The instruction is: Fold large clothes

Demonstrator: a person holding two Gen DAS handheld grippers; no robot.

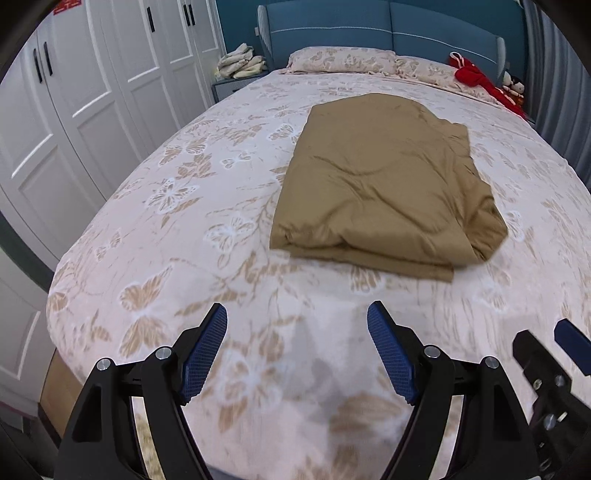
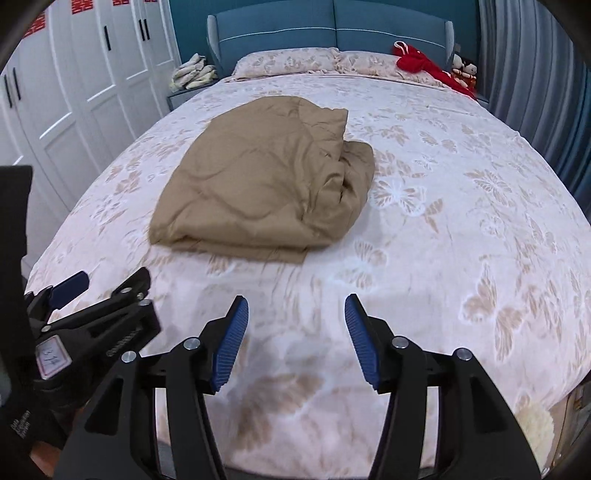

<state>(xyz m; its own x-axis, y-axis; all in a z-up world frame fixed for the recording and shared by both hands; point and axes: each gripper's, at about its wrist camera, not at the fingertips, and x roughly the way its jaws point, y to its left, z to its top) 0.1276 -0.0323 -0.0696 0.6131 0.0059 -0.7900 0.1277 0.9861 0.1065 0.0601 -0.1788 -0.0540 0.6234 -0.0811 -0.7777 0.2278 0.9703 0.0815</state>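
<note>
A tan garment [image 1: 380, 181] lies folded into a thick rectangle in the middle of the bed [image 1: 184, 206]; its right side is bunched and rumpled. It also shows in the right wrist view [image 2: 258, 184]. My left gripper [image 1: 297, 314] is open and empty, hovering over the bed's near end, short of the garment. My right gripper [image 2: 296, 308] is open and empty, beside the left one. Each gripper shows in the other's view: the right one at the lower right edge [image 1: 554, 354], the left one at the lower left [image 2: 96, 291].
The bed has a pink butterfly-print cover [image 2: 443, 184], pillows [image 1: 343, 61] and a blue headboard [image 1: 369, 26]. Red cloth [image 1: 476, 77] lies by the pillows. White wardrobe doors [image 1: 74, 110] stand at the left, with a nightstand holding folded cloth [image 1: 242, 62]. Grey curtains [image 2: 535, 74] hang at the right.
</note>
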